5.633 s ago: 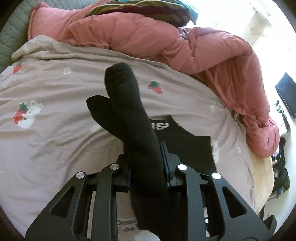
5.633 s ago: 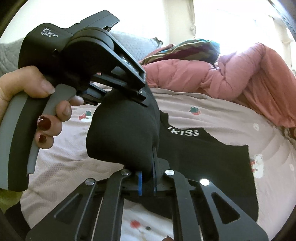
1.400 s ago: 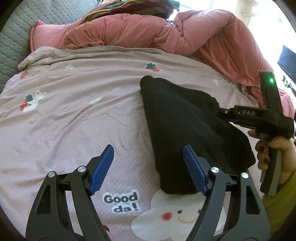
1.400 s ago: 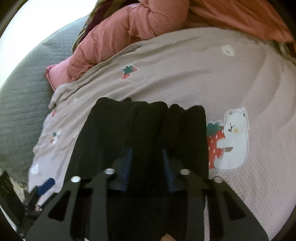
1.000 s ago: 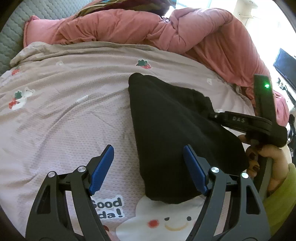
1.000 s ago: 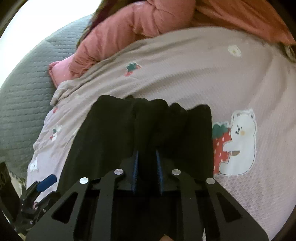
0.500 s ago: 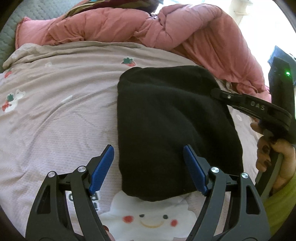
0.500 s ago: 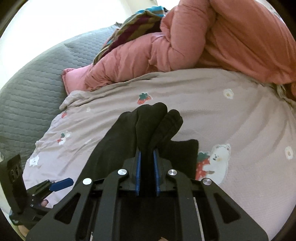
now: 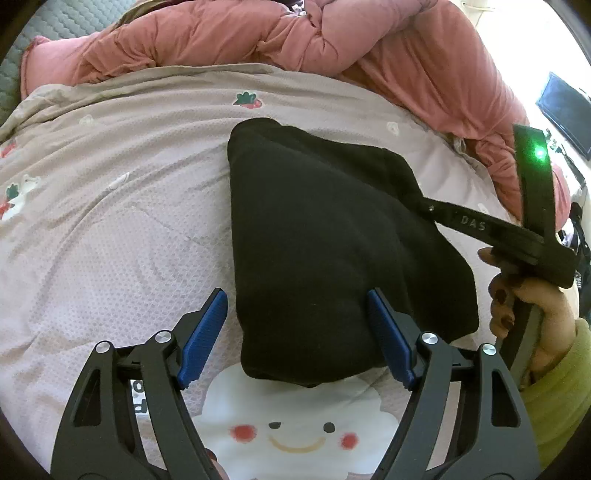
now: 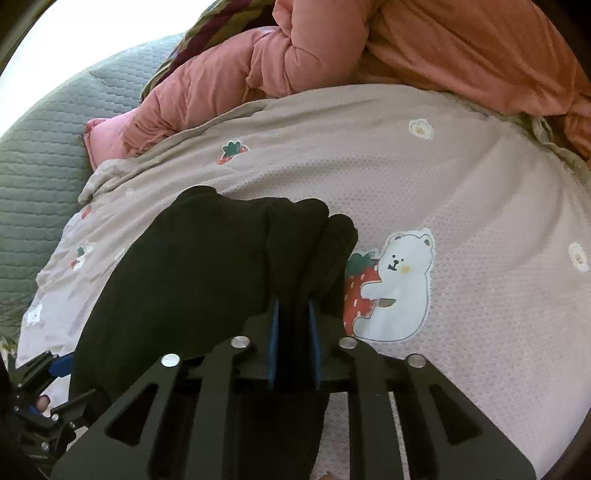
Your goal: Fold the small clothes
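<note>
Black garment [image 9: 332,251] lies on bed [image 9: 110,206], already folded into compact bundle. Right claw [image 10: 293,317] clamped on bunched right edge. Left claw [image 9: 295,332] wide open, empty, straddling near end. Judged late stage: release and final tidy left.

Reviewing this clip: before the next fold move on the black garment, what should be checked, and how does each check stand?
1. Right hand-held gripper clamped on the folded black knit garment: ok.
2. Left hand-held gripper open, blue pads either side of the garment's near edge: ok.
3. Left pads touching the cloth: cannot tell.
4. Garment lying on the pale cartoon-print bedsheet, apart from the pink quilted duvet: ok.
5. Layers squared under the fold: cannot tell.
</note>
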A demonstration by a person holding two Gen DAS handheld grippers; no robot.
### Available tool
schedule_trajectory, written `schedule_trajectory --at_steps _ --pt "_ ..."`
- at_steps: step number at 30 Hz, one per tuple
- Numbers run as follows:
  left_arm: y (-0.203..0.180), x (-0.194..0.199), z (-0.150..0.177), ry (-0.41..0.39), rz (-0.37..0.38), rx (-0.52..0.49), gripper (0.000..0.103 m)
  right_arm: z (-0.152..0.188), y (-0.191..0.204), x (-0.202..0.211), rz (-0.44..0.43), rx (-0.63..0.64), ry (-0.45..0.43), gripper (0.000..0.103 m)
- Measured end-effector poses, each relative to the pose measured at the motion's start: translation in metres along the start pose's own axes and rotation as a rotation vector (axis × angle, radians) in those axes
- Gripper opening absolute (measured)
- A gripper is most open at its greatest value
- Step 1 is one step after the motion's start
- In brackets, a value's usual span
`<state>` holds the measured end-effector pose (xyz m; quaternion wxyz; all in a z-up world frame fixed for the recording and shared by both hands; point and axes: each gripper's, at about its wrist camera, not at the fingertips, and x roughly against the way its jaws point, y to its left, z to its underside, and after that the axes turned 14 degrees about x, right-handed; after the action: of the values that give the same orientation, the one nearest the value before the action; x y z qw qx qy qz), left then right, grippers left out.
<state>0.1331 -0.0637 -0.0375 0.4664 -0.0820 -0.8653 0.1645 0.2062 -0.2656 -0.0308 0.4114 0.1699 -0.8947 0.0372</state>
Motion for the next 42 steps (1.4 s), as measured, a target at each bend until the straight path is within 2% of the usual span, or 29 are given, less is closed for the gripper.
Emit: schedule_trajectory --at_steps 5,7,11,18,21,24,30,34,40,42 --pt "0.000 0.001 0.001 -0.002 0.000 0.002 0.070 0.001 0.005 0.017 0.009 0.008 -0.029 0.022" --pt "0.000 0.002 0.002 -0.003 0.000 0.000 0.070 0.004 0.007 0.026 -0.010 -0.001 -0.043 0.035" --pt "-0.001 0.003 0.001 -0.004 -0.003 -0.004 0.070 0.013 0.013 0.045 -0.030 0.000 -0.075 0.035" --pt "0.000 0.010 0.001 -0.017 -0.005 -0.009 0.069 0.024 0.024 0.075 -0.063 0.003 -0.114 0.050" --pt "0.002 0.016 0.001 -0.025 0.001 -0.004 0.069 0.030 0.028 0.084 -0.074 0.009 -0.121 0.050" --pt "0.008 0.025 0.000 -0.044 0.008 0.013 0.069 0.038 0.030 0.090 -0.085 0.003 -0.122 0.055" --pt "0.030 0.042 -0.005 -0.078 0.009 0.076 0.069 0.058 0.025 0.090 -0.126 -0.047 -0.087 0.061" --pt "0.039 0.043 -0.006 -0.074 0.018 0.104 0.069 0.065 0.030 0.084 -0.164 -0.053 -0.063 0.061" --pt "0.034 0.040 -0.008 -0.061 0.025 0.110 0.064 0.067 0.026 0.067 -0.176 -0.094 -0.032 0.067" --pt "0.027 0.038 -0.009 -0.063 0.023 0.098 0.064 0.067 0.019 0.061 -0.204 -0.130 -0.025 0.068"
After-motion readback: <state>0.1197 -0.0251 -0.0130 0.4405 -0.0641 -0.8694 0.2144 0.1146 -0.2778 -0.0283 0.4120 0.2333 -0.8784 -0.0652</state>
